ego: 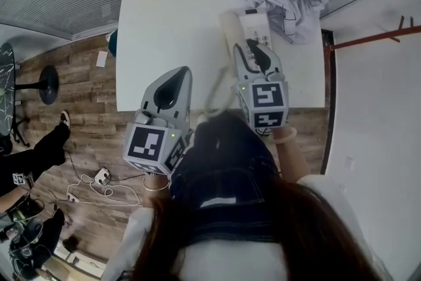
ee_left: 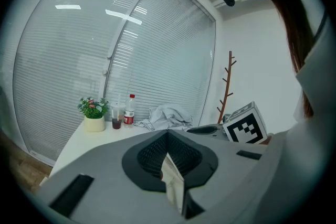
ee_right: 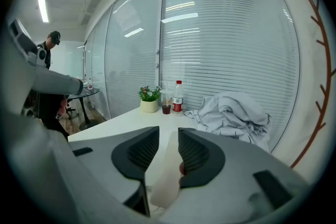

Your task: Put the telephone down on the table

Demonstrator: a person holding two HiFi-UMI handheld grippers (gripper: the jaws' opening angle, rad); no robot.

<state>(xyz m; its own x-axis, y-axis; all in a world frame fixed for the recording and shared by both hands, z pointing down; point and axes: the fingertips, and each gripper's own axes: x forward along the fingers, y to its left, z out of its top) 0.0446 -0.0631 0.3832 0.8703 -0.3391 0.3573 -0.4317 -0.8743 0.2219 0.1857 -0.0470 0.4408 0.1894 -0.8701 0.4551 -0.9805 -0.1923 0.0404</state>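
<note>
Cream plastic telephone handset (ee_right: pixel 167 176) lies loose btwn right gripper's (ee_right: pixel 168 131) half-open jaws, crumpled grey cloth (ee_right: pixel 233 113) at 1 o'clock; left gripper (ee_left: pixel 168 132) closed.

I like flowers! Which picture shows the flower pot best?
The left gripper view: the flower pot stands largest, side-on, flowers and pot clear. The right gripper view shows it smaller; the head view only from above, at the picture's top edge.

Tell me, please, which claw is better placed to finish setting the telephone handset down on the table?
Right. The handset sits between the parted jaws of the right claw, over the white table. The left claw is shut, near the table's front edge, away from the handset.
</note>
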